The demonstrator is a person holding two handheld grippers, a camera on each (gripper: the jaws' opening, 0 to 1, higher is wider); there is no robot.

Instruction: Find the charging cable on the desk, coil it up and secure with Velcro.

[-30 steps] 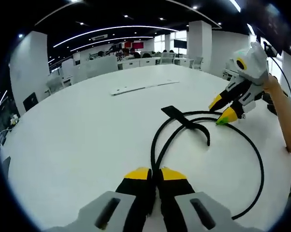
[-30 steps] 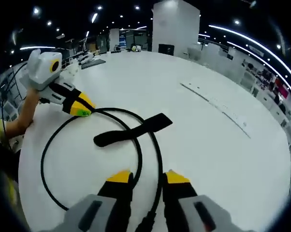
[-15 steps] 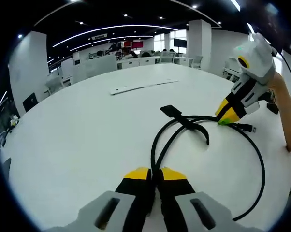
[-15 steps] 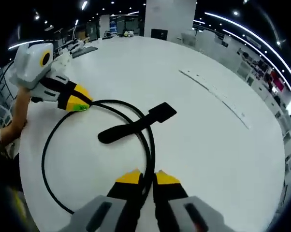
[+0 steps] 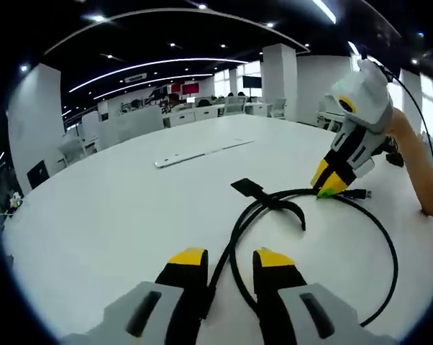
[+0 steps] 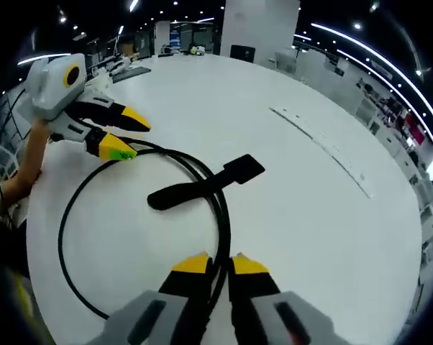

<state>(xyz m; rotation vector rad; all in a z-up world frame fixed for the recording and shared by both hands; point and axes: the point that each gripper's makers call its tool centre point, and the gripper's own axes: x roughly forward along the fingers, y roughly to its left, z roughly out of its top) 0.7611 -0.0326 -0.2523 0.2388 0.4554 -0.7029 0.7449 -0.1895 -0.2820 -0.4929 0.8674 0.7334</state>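
Observation:
A black charging cable (image 5: 385,244) lies in a wide loop on the white table (image 5: 94,215). Its black Velcro strap (image 5: 270,201) lies flat across the strands. My left gripper (image 5: 229,259) stands open, and two cable strands run between its jaws. Across the loop, my right gripper (image 5: 326,188) is shut on the cable near its plug (image 5: 357,192). In the right gripper view, my right gripper (image 6: 220,264) pinches the cable (image 6: 65,215), with the strap (image 6: 202,185) ahead. The left gripper (image 6: 134,136) shows open at the loop's far side.
A thin white strip (image 5: 202,151) lies further out on the table, and it shows as the strip (image 6: 324,147) to the right. A person's forearm (image 5: 418,165) rests at the table edge. Office desks and pillars stand far behind.
The right gripper has shut on the cable strand that lay between its jaws. The left gripper, shut on the cable before, has opened and let it go.

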